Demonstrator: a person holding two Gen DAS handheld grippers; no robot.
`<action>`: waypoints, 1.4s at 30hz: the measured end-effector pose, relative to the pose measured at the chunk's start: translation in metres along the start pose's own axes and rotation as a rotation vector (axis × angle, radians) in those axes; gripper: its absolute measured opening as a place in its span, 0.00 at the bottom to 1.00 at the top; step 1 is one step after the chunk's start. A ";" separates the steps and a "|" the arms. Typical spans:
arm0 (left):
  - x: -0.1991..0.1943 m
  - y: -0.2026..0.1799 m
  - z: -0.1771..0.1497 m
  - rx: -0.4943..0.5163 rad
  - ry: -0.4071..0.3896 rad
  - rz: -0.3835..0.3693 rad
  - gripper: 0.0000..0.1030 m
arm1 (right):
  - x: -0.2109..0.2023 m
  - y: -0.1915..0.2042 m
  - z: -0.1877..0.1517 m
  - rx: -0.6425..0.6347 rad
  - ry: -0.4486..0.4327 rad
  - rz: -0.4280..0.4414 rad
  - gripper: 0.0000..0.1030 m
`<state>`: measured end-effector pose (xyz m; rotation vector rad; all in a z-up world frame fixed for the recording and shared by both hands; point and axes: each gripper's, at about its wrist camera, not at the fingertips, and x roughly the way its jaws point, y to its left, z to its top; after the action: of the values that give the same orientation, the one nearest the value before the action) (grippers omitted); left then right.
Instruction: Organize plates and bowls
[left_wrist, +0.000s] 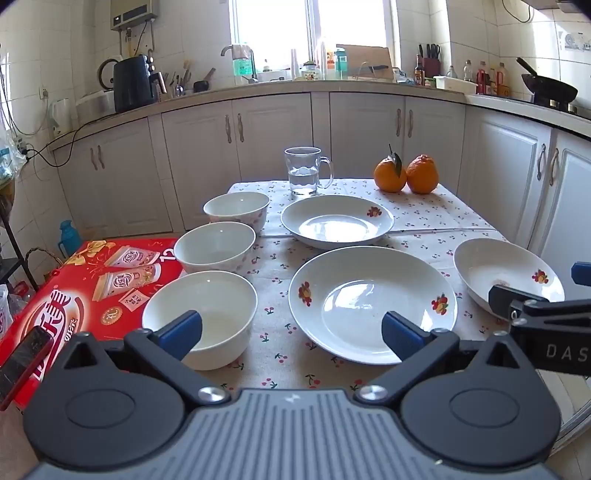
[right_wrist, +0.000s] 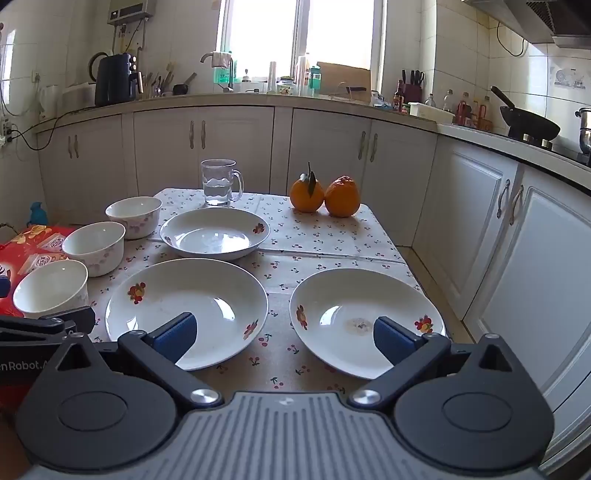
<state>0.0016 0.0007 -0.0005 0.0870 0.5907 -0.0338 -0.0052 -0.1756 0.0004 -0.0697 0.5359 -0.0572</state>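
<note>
Three white bowls stand in a row down the table's left side: the near bowl, the middle bowl, the far bowl. Three white flowered plates lie apart: a far plate, a near centre plate and a near right plate. My left gripper hovers open, between the near bowl and the centre plate. My right gripper hovers open, between the two near plates. Neither holds anything.
A glass mug of water and two oranges stand at the table's far end. A red carton with a phone on it sits left of the table. White cabinets run close along the right.
</note>
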 end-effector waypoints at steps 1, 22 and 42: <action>-0.003 0.001 -0.002 0.000 -0.016 0.004 1.00 | 0.000 0.000 0.000 -0.001 -0.001 0.000 1.00; -0.001 0.001 0.000 -0.014 -0.007 0.004 0.99 | -0.001 0.002 0.000 -0.014 -0.004 0.003 1.00; -0.001 0.001 0.000 -0.022 -0.008 0.002 0.99 | -0.001 0.003 0.001 -0.017 -0.014 0.004 1.00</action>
<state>0.0014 0.0013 0.0001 0.0665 0.5829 -0.0259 -0.0055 -0.1723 0.0021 -0.0860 0.5229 -0.0482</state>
